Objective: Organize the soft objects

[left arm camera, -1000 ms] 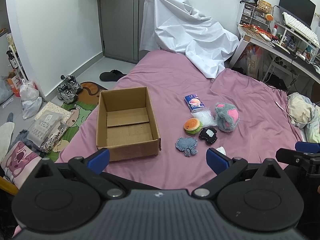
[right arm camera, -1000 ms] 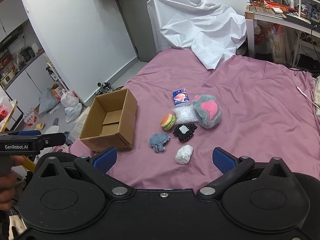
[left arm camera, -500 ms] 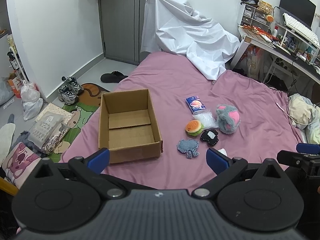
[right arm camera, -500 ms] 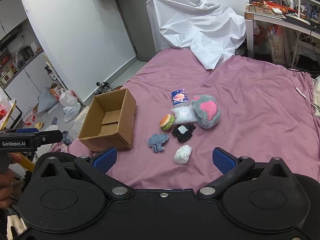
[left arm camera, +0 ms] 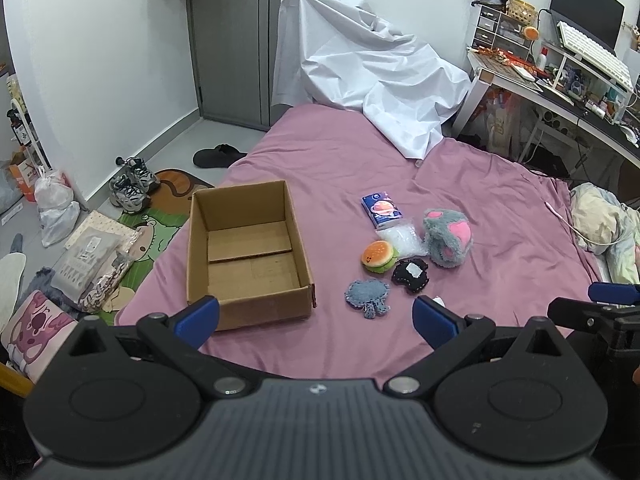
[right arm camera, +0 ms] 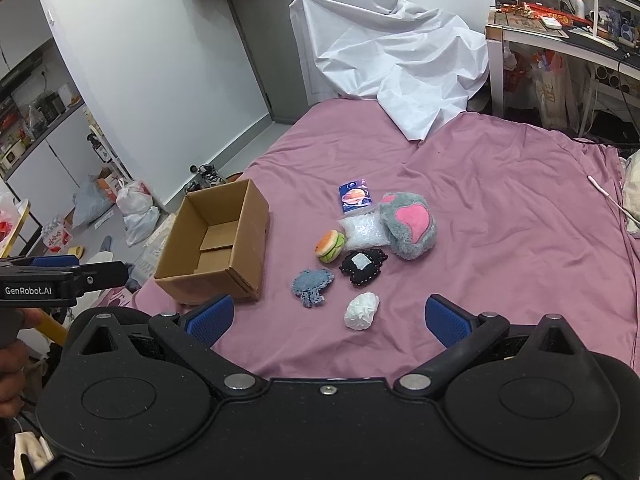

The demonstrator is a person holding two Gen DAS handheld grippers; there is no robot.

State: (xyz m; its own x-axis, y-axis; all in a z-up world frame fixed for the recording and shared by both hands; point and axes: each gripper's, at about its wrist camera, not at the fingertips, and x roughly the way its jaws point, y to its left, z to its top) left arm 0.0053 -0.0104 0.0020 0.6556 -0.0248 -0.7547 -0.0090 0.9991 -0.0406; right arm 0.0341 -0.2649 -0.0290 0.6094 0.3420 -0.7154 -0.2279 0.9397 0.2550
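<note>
On pink bed (left arm camera: 480, 184): cardboard box (left arm camera: 248, 252) open upward, long axis running away from camera.

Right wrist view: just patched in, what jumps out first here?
A cluster of small soft items lies mid-bed on the purple sheet: a grey paw plush, a burger toy, a white wad nearest the camera. Left of them sits an open cardboard box, with nothing inside that shows. Both the right gripper and the left gripper are open, holding nothing.
</note>
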